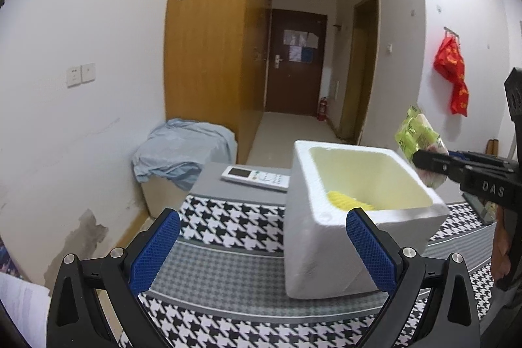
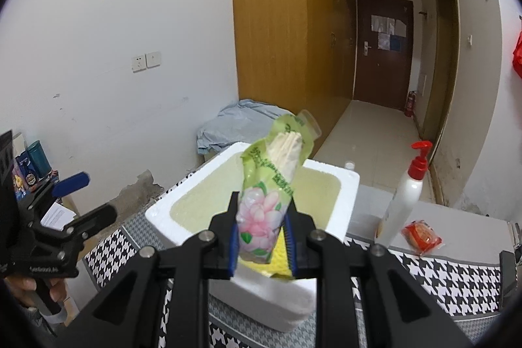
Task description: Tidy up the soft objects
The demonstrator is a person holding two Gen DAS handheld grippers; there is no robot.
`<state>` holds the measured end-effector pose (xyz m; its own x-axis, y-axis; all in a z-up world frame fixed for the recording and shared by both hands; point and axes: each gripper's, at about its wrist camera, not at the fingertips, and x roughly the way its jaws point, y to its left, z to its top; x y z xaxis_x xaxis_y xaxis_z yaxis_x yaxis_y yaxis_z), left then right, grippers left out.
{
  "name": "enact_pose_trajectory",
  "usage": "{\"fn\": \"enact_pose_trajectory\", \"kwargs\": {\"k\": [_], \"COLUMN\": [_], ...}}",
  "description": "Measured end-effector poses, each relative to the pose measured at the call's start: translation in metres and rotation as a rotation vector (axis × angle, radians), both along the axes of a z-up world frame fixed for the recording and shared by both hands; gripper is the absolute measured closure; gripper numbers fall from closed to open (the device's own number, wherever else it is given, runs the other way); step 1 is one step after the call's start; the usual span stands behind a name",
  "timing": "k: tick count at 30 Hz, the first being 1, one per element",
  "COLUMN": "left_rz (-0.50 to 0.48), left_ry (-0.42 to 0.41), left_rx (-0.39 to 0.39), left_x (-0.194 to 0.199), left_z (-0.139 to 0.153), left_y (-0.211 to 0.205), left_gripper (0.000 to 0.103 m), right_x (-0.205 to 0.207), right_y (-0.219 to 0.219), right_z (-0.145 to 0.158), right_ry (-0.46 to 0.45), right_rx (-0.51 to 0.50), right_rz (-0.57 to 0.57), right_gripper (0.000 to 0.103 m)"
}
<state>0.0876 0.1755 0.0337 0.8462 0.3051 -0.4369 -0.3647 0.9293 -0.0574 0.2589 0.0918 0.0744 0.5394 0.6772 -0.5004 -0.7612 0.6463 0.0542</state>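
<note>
Above the white foam box (image 2: 248,211) your right gripper (image 2: 261,237) pinched a green tissue pack (image 2: 270,185), mid-carry; a yellow item (image 1: 349,201) already lay inside. Your left gripper (image 1: 261,253) stood spread, empty. Next, probably: lower, then release.

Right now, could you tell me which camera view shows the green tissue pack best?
The right wrist view: the tissue pack fills the centre, clamped in the right gripper. The left wrist view shows it small, near the right edge.
</note>
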Motion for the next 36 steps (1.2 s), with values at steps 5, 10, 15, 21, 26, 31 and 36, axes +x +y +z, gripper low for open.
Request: {"fn": "enact_pose_trajectory", "kwargs": {"k": [5,10,15,21,26,31,36], "left_rz": [0.017,0.026,0.019,0.017,0.003,-0.017,-0.024], "left_ry": [0.008,0.005,0.000,0.002,0.004,-0.003,0.000], "left_rx": [0.005,0.001,0.000,0.001,0.006,0.015,0.022], "left_x": [-0.004,-0.007,-0.011,-0.010,-0.010,-0.013,-0.015], "left_z": [-0.004,-0.005,-0.006,-0.005,-0.002,0.003,0.006], "left_y": [0.005,0.007,0.008,0.005,-0.002,-0.014,-0.026], "left_gripper": [0.001,0.001,0.001,0.001,0.001,0.001,0.001], "right_x": [0.006,0.011,0.004,-0.006,-0.014,-0.025,-0.035], "right_y": [0.008,0.011,0.006,-0.003,-0.018,-0.036,-0.050], "right_z": [-0.004,-0.009,-0.003,0.000,0.004,0.010,0.012], "right_ry": [-0.002,0.025,-0.028,-0.037,-0.043,-0.064,-0.071], "right_rx": [-0.008,-0.010,0.001,0.011,0.042,0.070,0.085], "right_rz": [-0.007,-0.008,-0.043,-0.037,-0.039,-0.047,-0.051], "right_gripper": [0.076,0.056,0.029,0.026,0.020,0.010,0.001]}}
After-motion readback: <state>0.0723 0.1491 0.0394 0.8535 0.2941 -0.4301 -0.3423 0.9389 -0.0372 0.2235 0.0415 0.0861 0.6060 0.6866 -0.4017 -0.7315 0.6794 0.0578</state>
